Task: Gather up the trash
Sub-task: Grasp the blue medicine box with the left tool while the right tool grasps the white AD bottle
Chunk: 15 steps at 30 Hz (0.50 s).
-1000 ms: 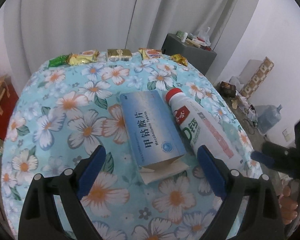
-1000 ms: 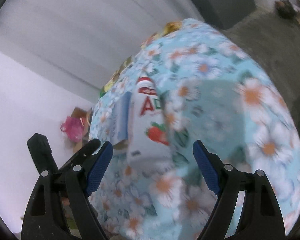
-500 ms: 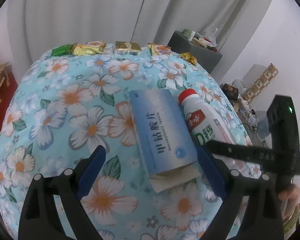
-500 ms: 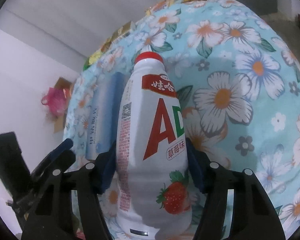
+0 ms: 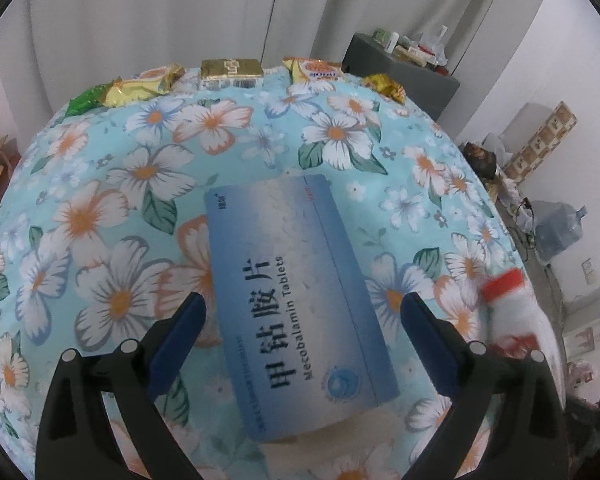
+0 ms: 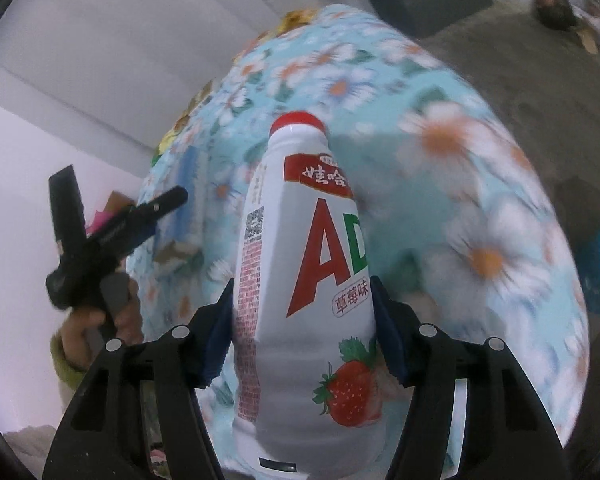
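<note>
Bottle [image 6: 300,300] sat clamped in my right gripper [image 6: 302,332], clear of the table [image 5: 100,208]. Left gripper [image 5: 302,340] stood wide, straddling the box [image 5: 296,296] at 12 o'clock; next, I judged, closing on it.

The right tongs [image 6: 302,334] clamp a white drink bottle [image 6: 300,280] by its lower body, a blue pad pressed to each side. The bottle has a red cap, red and green lettering and a strawberry picture, and points away from the camera over the table [image 6: 480,200] with its blue flowered cloth, which is blurred. At the left, a hand [image 6: 112,316] holds the left tongs [image 6: 112,224]; whether their jaws are apart cannot be told.
</note>
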Motion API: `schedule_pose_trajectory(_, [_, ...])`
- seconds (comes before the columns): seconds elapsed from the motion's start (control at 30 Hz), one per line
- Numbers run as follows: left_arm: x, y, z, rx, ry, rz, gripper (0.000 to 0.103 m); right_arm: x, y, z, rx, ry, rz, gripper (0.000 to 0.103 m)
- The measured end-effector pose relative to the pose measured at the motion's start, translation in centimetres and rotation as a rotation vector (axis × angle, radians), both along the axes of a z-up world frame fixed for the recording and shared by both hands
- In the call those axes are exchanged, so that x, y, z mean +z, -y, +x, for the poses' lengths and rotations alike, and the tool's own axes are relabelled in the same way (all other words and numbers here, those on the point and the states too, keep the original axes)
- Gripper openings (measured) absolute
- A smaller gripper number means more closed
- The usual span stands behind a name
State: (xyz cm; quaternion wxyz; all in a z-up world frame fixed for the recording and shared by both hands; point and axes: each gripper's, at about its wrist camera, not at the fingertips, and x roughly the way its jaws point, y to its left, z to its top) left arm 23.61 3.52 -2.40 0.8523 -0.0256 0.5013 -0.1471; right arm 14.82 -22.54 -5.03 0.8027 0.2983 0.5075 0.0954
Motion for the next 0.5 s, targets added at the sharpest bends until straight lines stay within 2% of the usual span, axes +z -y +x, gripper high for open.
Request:
schedule_pose_trajectory(0.13, [-0.6,0.9,0.2,-0.02,0.013,0.053,0.096,-0.6,0.7,-1.7,-0.033,0.009,0.035,0.059])
schedule_pose_trajectory(0.2, [-0.7,1.3,0.1,-0.034,0.024,0.091,0.086,-0.7,0.7,-1.6,-0.042,0.011,0.054,0.059])
schedule_pose_trajectory(0.23, [-0.6,1.4,0.0,-0.035,0.036,0.121,0.079,-0.7,0.8,-1.5,-0.044,0.012,0.059,0.059])
schedule_pose_trajectory(0.37, [-0.3,1.1,-1.0,-0.058,0.042,0.098,0.078,-0.7,0.7,-1.6,-0.043,0.023,0.054,0.059])
schedule_pose_trajectory(0.5, [0.6,1.4,-3.8,-0.116,0.046,0.106,0.078,-0.6,0.8,-1.9,-0.046,0.018,0.055,0.059])
